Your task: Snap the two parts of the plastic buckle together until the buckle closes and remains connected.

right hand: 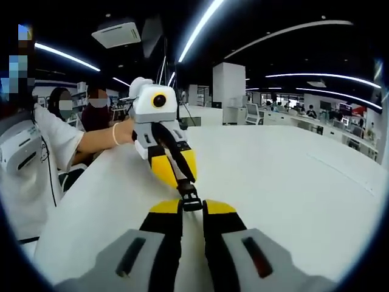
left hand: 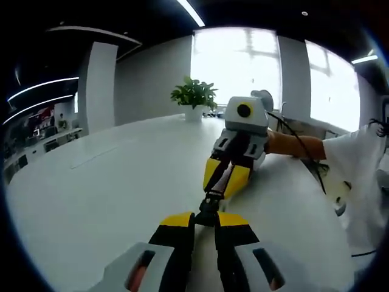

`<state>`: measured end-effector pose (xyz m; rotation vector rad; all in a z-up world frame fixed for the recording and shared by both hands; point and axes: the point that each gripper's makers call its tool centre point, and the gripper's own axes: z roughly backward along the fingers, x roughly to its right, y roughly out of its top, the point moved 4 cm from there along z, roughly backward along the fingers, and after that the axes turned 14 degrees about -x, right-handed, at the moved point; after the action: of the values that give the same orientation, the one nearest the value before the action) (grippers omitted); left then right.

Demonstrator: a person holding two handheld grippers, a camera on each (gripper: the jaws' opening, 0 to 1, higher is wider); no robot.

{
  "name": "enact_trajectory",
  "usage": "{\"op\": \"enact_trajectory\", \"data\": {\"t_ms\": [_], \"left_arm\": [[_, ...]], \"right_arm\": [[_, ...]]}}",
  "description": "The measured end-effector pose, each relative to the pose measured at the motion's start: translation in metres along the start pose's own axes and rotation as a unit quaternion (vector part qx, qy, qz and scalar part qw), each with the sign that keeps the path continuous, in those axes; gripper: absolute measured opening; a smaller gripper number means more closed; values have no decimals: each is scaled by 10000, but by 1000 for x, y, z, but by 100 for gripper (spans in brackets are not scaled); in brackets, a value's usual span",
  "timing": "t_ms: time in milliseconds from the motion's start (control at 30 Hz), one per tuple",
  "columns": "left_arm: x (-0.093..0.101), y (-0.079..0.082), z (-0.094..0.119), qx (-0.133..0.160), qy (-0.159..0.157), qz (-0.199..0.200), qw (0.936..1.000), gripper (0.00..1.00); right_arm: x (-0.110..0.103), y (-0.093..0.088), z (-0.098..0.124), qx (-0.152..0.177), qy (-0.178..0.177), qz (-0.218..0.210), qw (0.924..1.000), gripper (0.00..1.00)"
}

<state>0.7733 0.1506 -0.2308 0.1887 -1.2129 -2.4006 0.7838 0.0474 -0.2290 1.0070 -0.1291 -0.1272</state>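
Left gripper view: the left hand-held gripper [left hand: 206,220], with yellow-and-black jaws rising from the bottom edge, is pressed together on one end of a small black plastic buckle [left hand: 211,202]. The buckle sits directly ahead of the jaw tips, above the broad white surface [left hand: 97,182]. From the far side the right hand-held gripper [left hand: 225,180] points back toward the camera, its own yellow jaws closed on the black strap that runs up from the buckle. The buckle's long axis lies along the line joining the two grippers, tip to tip. A potted green plant [left hand: 194,97] stands well beyond, near bright windows. A person's forearm and white sleeve [left hand: 358,164] extend off to the right.

Right gripper view: the same arrangement from the opposite end. The right hand-held gripper [right hand: 192,208] pinches the near end of the buckle [right hand: 189,199]; a black webbing strap [right hand: 173,152] leads from it into the closed jaws of the left hand-held gripper [right hand: 176,170], which faces the camera. Seated people occupy the left background.

Judgement: whether the two halves are already latched cannot be told; the parts read as one dark mass. Both grippers are equally near, each holding its own end, so the closing move turns on pushing straight along the shared axis, without tilt.
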Motion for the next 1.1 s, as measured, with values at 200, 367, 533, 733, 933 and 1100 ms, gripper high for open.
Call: {"op": "enact_trajectory", "data": {"t_ms": [200, 367, 533, 733, 933, 1100], "left_arm": [[2, -3, 0, -65, -67, -65, 9999, 12], [7, -7, -3, -232, -164, -209, 9994, 12], [11, -10, -5, -390, -280, -336, 9983, 12], [12, -11, -7, -398, -417, -342, 9978, 12], [16, -10, -9, -387, -635, -340, 9966, 12], [17, -9, -11, -460, -552, -443, 9964, 12]], "right_arm": [[-2, -1, 0, -67, 91, 75, 9999, 13], [-9, -7, -4, -243, 287, 206, 9991, 13], [-14, -9, -5, -385, 376, 392, 9978, 13], [-17, -11, -2, -409, 446, 535, 9967, 13], [-19, -11, -3, -417, 727, 698, 9940, 12], [-18, -10, -5, -418, 805, 672, 9936, 12]]}}
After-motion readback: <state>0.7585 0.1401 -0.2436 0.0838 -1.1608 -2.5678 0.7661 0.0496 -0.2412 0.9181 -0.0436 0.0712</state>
